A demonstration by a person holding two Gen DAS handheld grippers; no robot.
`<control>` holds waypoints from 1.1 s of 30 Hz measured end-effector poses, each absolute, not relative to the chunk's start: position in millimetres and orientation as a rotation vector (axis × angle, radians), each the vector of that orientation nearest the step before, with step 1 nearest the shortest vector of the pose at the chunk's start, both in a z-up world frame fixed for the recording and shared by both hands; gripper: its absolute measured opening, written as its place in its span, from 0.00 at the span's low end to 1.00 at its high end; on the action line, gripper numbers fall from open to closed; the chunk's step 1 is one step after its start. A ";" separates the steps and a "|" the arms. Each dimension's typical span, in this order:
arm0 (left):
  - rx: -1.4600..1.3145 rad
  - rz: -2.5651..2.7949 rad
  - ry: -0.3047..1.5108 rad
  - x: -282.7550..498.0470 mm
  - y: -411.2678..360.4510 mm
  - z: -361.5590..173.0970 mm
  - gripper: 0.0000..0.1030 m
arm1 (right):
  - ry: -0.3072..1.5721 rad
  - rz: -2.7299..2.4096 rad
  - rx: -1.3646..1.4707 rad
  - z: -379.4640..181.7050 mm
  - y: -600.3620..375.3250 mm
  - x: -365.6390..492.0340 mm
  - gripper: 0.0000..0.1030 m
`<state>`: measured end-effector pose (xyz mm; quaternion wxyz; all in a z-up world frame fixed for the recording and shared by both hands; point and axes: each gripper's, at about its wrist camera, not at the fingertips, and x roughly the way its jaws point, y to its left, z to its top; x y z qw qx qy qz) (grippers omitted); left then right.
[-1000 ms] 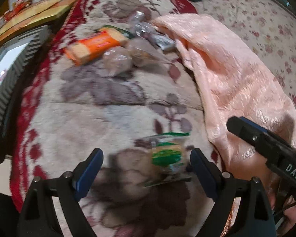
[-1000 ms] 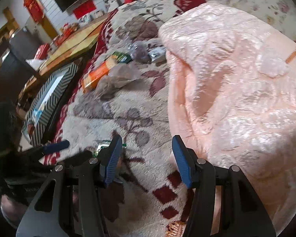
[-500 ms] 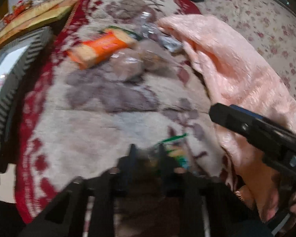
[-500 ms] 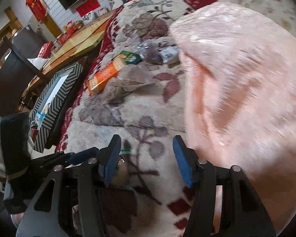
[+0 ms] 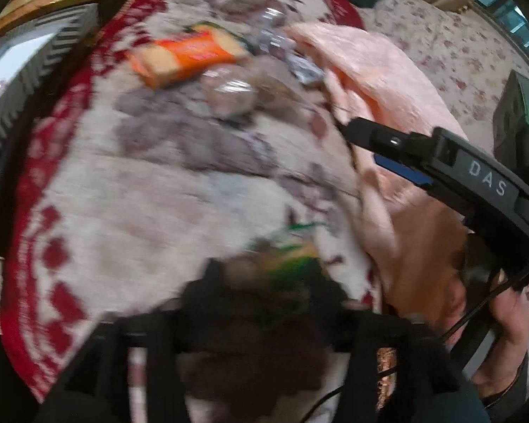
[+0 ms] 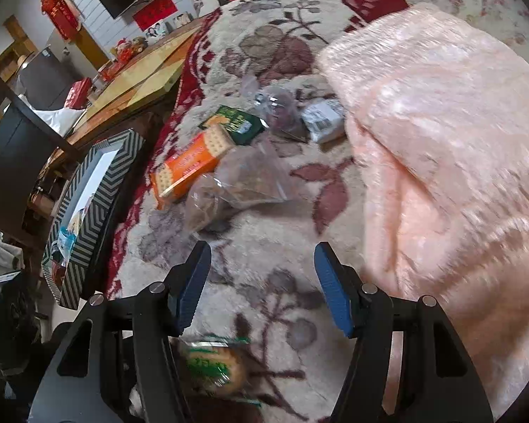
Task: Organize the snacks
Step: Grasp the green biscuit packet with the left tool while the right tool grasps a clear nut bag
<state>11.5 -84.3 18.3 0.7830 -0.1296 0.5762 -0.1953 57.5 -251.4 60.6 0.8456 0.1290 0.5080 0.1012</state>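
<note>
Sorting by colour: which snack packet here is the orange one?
The long cracker packet, lying at the pile's left edge beside the dark green packet; the others are clear bags or silver-white wrappers.

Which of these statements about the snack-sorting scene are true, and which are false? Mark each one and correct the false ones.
1. The right gripper is open and empty. True.
2. The orange cracker pack stands upright. False: it lies flat on the floral blanket.
3. The left gripper is around the green-labelled snack. True.
4. The pink cloth covers the cracker pack. False: the cloth lies beside it, apart.
</note>
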 end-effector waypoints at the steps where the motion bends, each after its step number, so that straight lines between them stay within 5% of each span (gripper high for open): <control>1: -0.274 -0.444 1.242 8.9 -92.5 19.5 0.67 | 1.073 0.210 0.277 60.8 -254.9 55.8 0.59; 14: -0.108 -0.370 1.260 17.3 -144.7 5.6 0.68 | 1.060 0.180 0.317 63.6 -286.3 40.2 0.59; 19: -0.064 -0.385 1.239 10.2 -140.4 6.0 0.51 | 1.065 0.185 0.325 61.5 -285.3 39.6 0.59; 33: -0.138 -0.360 1.145 1.7 -72.1 32.5 0.48 | 1.056 0.238 0.313 62.9 -266.6 44.0 0.60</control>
